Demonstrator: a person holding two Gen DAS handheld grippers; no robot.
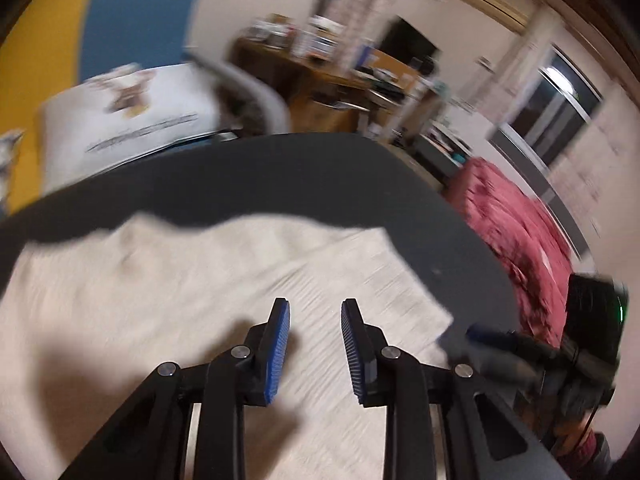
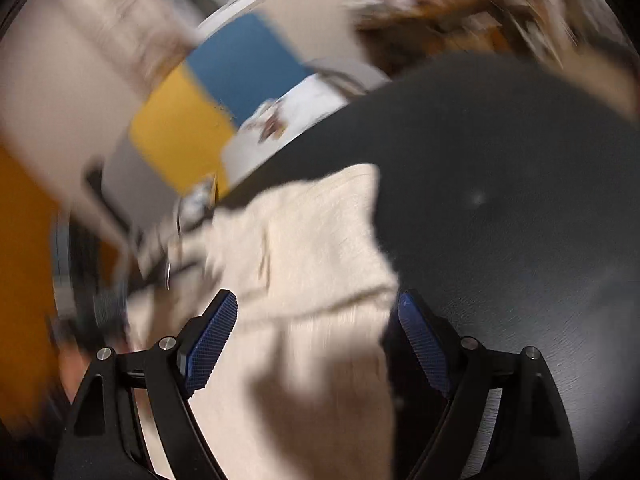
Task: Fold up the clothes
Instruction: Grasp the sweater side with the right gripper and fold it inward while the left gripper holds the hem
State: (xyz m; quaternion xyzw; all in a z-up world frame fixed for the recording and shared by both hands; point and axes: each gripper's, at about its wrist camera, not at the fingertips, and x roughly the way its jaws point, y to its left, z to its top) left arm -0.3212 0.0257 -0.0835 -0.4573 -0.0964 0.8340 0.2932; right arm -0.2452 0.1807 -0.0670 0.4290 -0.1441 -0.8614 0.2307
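Observation:
A cream knitted garment (image 1: 192,280) lies spread on the dark round table (image 1: 280,172); the picture is blurred. My left gripper (image 1: 316,304) hovers over the garment's near part, its blue pads (image 1: 276,352) apart with nothing between them. The right gripper (image 1: 504,340) shows blurred at the garment's right corner. In the right wrist view the garment (image 2: 312,240) runs from the table's left edge down between the fingers of my right gripper (image 2: 316,296). Its jaws stand wide and the pads (image 2: 212,336) do not press the cloth. The table (image 2: 500,200) is bare to the right.
A folded white garment with a print (image 1: 132,120) lies beyond the table's far left edge, on yellow and blue ground (image 1: 132,20). A red blanket (image 1: 516,232) lies to the right. A cluttered wooden desk (image 1: 320,76) and a grey chair (image 1: 260,96) stand behind.

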